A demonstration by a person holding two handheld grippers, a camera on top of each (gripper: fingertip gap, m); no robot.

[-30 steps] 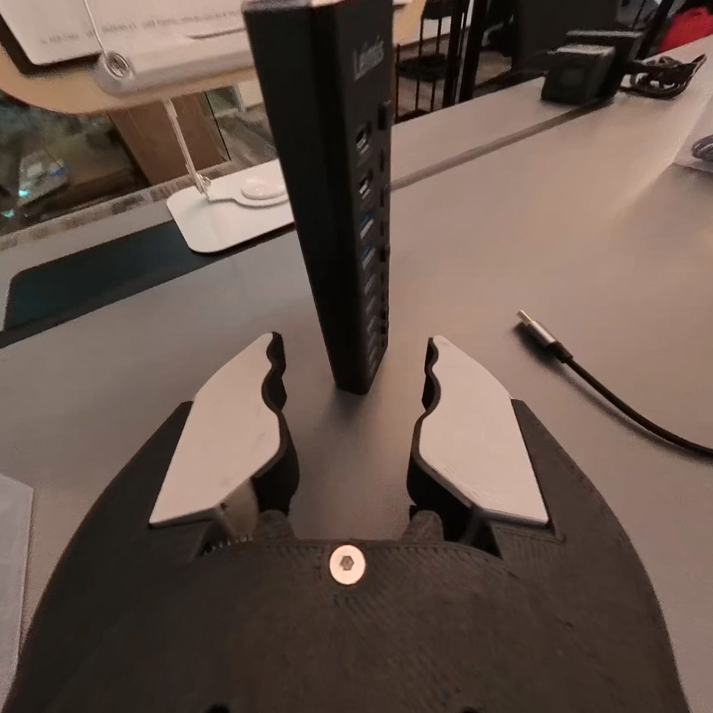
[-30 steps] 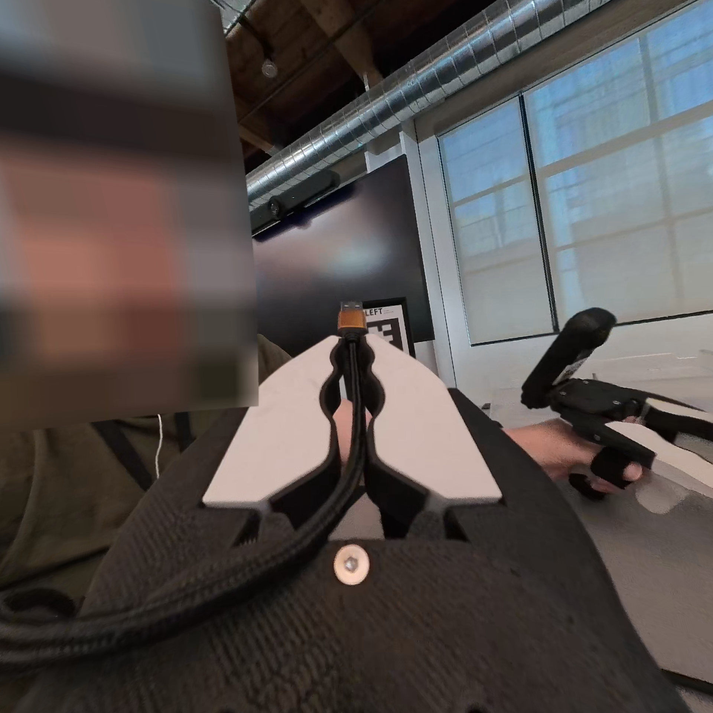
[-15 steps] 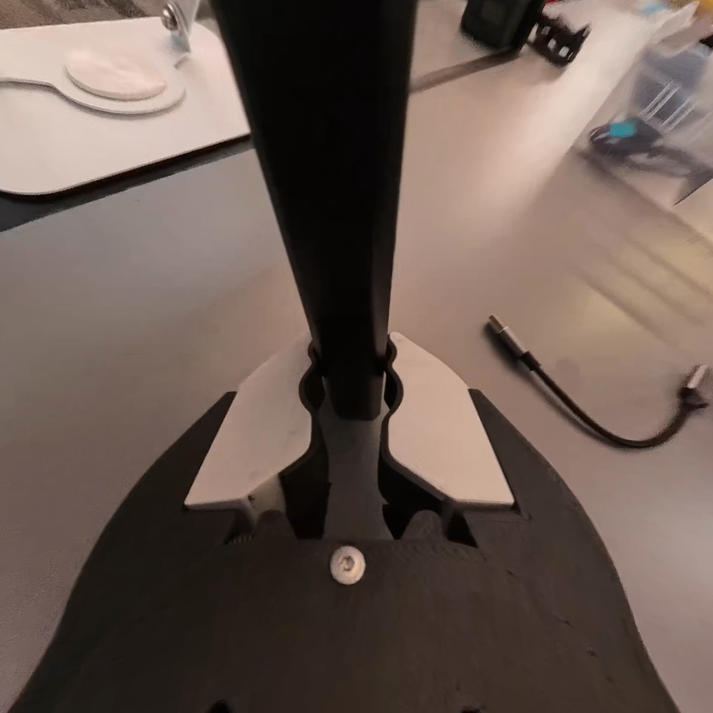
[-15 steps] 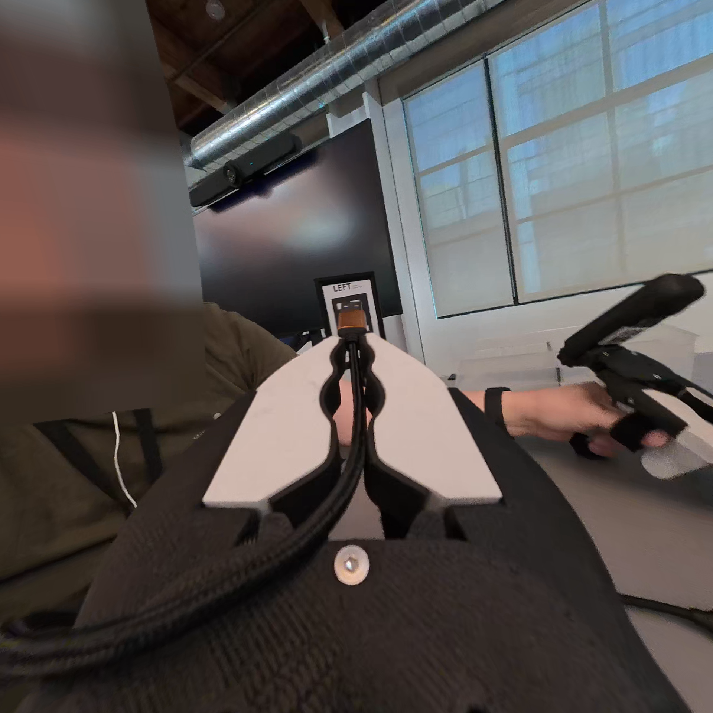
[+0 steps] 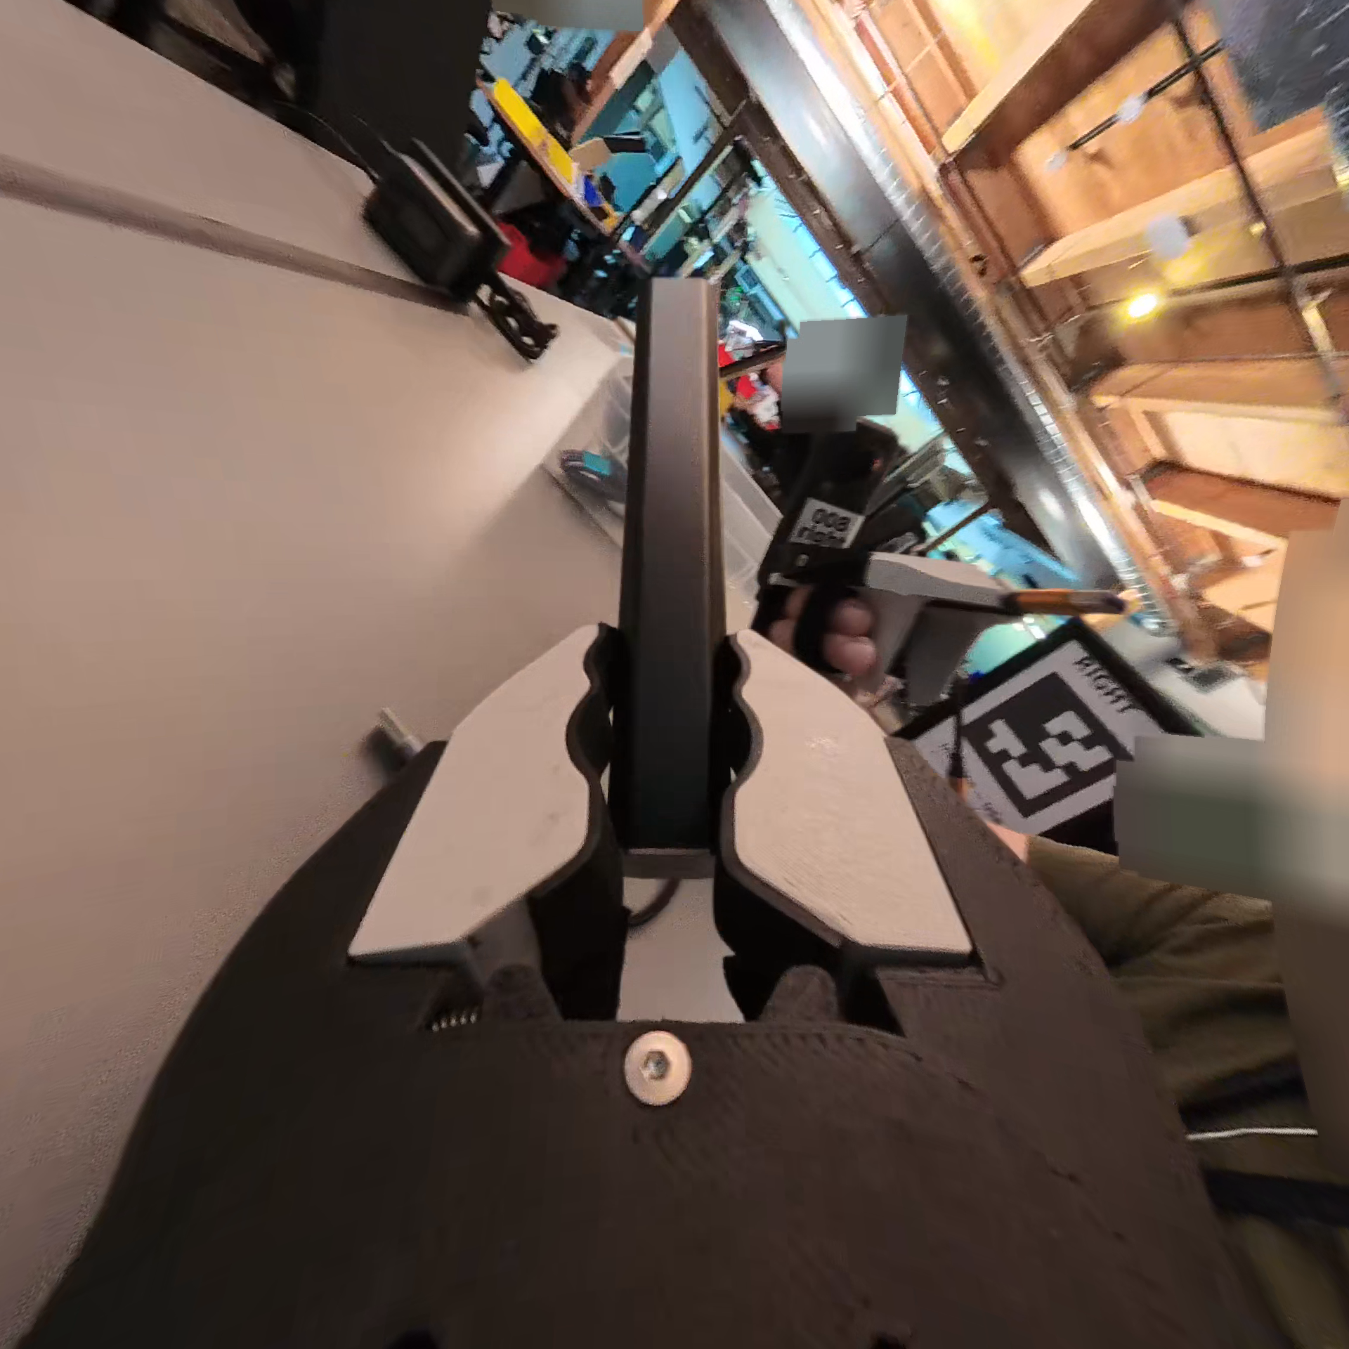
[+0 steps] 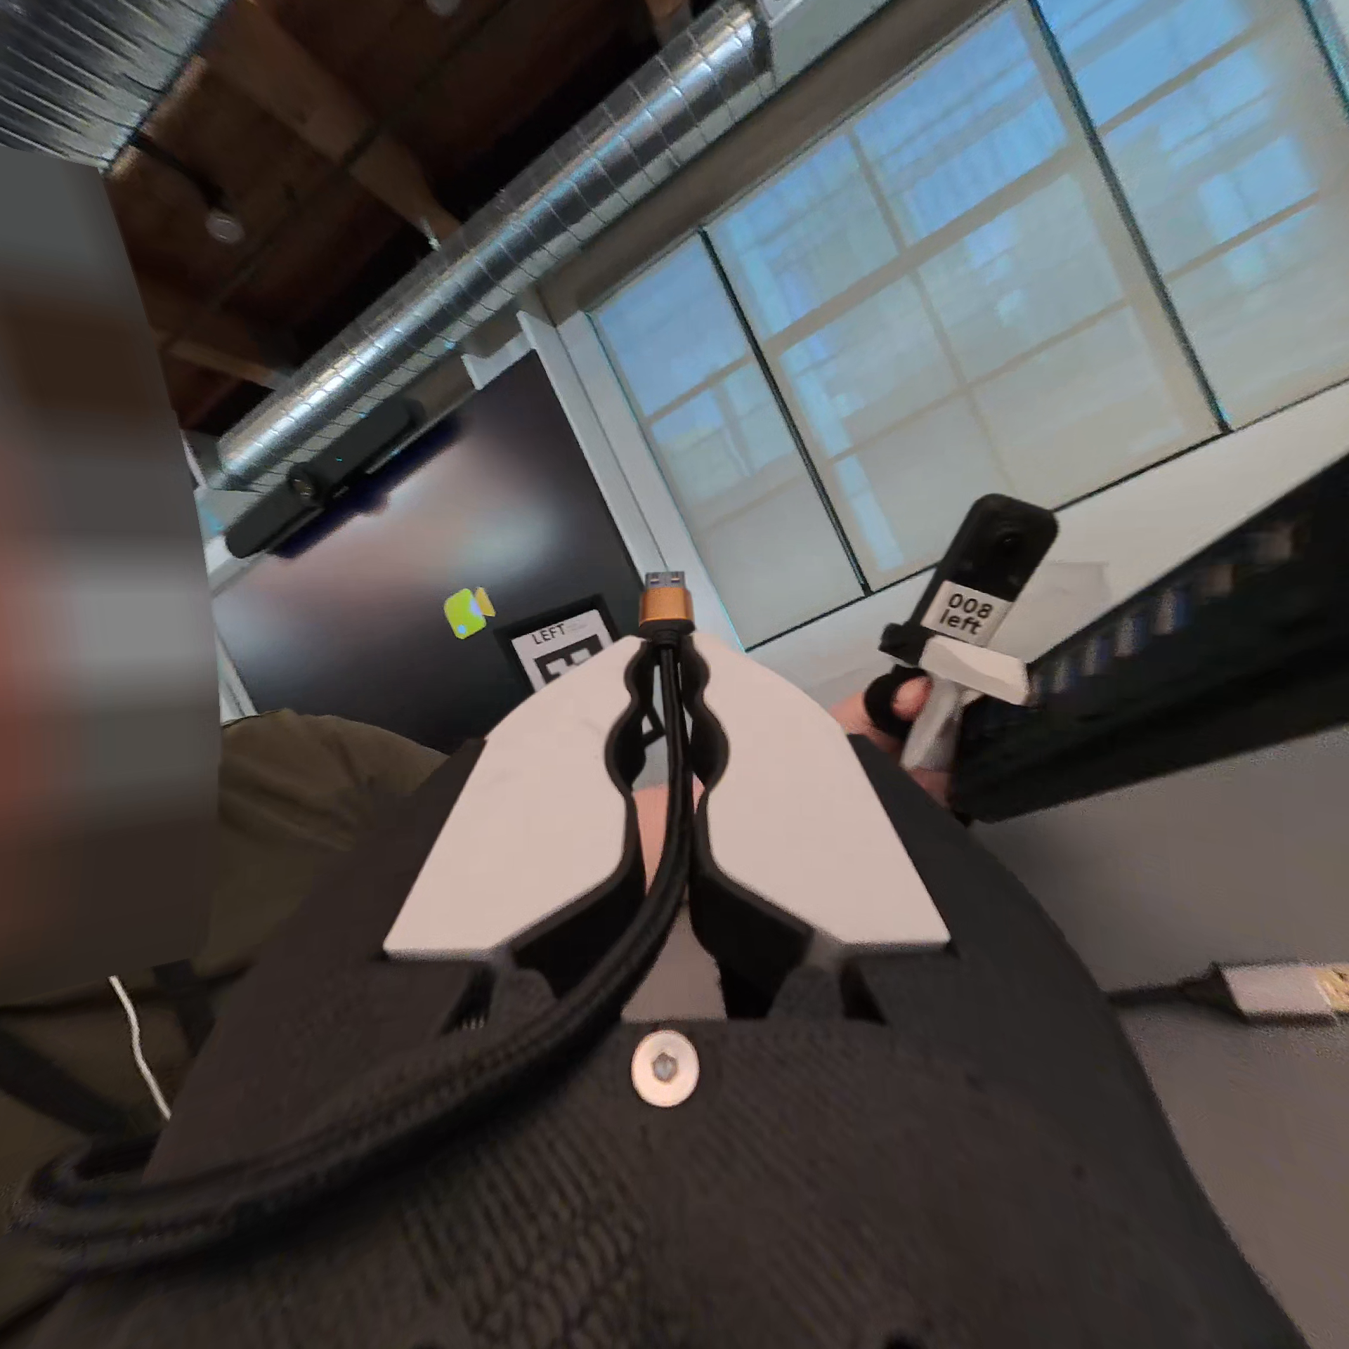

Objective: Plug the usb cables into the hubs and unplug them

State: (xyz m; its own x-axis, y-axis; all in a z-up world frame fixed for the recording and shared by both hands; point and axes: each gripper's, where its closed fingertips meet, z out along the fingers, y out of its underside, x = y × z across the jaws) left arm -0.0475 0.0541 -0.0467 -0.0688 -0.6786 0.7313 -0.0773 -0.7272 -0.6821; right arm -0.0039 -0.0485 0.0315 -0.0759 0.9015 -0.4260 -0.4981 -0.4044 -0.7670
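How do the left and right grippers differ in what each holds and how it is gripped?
The left gripper clamps a long black USB hub near its end; the right gripper pinches a thin black braided cable, its orange-collared plug sticking past the tips. The left's jaws sit wider apart. Both are shut and lifted off the table.

A loft-style office workshop: exposed wooden ceiling beams (image 5: pixel 1139 241), silver air duct (image 6: pixel 511 241), big windows (image 6: pixel 985 306), wall screen (image 6: pixel 409 606).
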